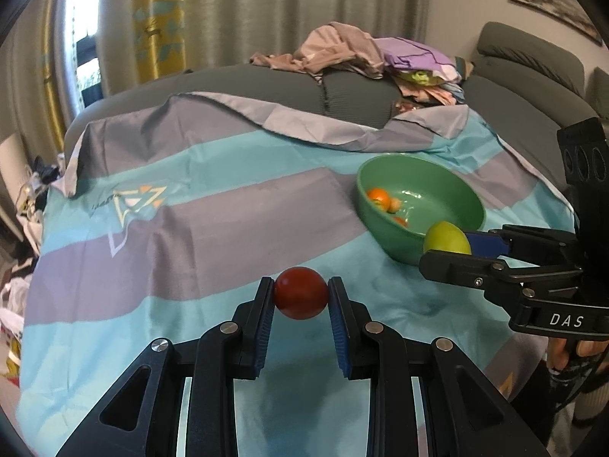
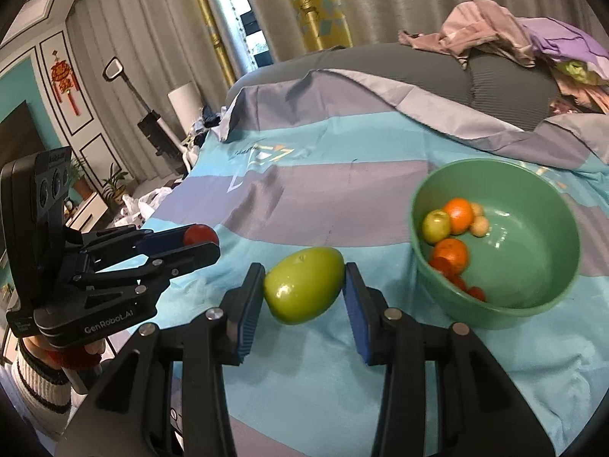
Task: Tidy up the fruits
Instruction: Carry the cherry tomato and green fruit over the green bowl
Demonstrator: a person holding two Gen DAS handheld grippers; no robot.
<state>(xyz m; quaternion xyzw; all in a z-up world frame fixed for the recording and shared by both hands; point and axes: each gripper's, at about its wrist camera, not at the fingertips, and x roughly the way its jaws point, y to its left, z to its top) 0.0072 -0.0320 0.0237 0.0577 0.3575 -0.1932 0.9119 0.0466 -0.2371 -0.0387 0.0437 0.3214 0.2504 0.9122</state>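
The left tool (image 1: pixel 301 293) is clamped on a round red fruit (image 1: pixel 302 292), held above the striped sheet (image 1: pixel 190 228). The right tool (image 2: pixel 304 289) grips a green oval fruit (image 2: pixel 303 290), its long axis running pad to pad and tilted up toward the right pad, stem dimple facing up. Just right of it sits the green bowl (image 2: pixel 533 182), with oranges (image 2: pixel 458 209) and small fruits inside.
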